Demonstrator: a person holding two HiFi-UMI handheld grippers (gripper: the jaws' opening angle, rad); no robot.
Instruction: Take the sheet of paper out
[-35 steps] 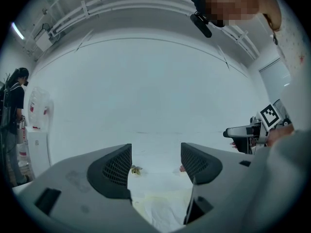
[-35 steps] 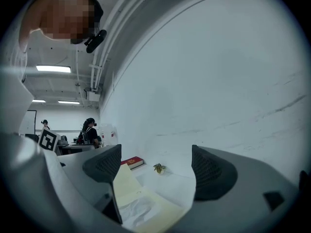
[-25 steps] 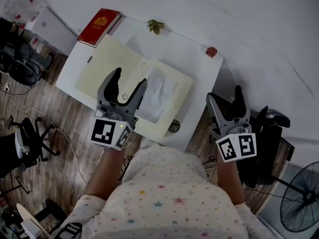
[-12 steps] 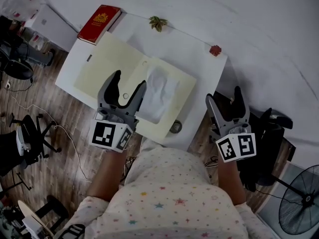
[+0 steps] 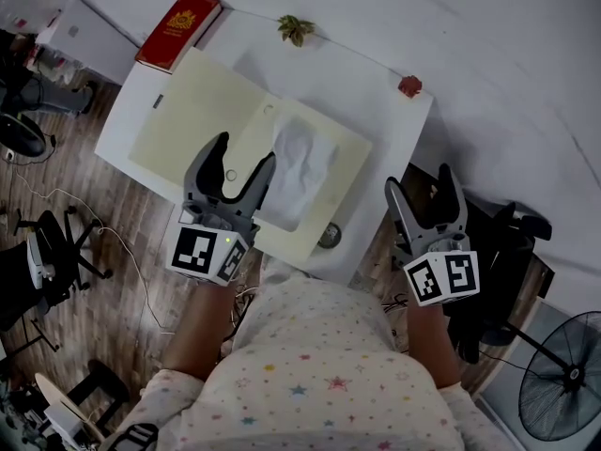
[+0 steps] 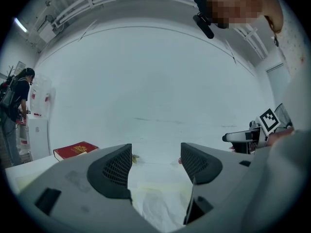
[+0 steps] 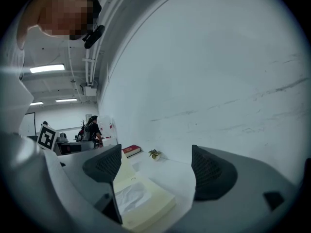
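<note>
Both claws are hanging open with nothing between their jaws. The left claw [image 5: 246,153] is hovering over the near part of the pale yellow folder [image 5: 192,111], jaws spread wide. The right claw [image 5: 421,181] is waiting off the right-hand edge of the white table [image 5: 380,101], equally spread.

The sheet of paper [image 5: 299,163] is lying on the right half of the opened folder, just beside the left claw's jaws in the head view and showing straight ahead between them in the left gripper view [image 6: 155,208]. From the right gripper view it is sitting on top of the folder's thick right half [image 7: 129,195]. Whether any edge is tucked under something, I cannot tell.

It is looking white, thin and heavily wrinkled, with soft creases running across it rather than lying flat. Judging by that, it is going to handle as something very light and limp: it is likely sagging and folding once lifted, and tearing if pulled hard against the folder. The raised wrinkles near its closer edge are probably offering the easiest purchase, since a pinch there is catching a ridge of paper alone. The folder may be sliding along with it unless the other claw is pressing it down.
</note>
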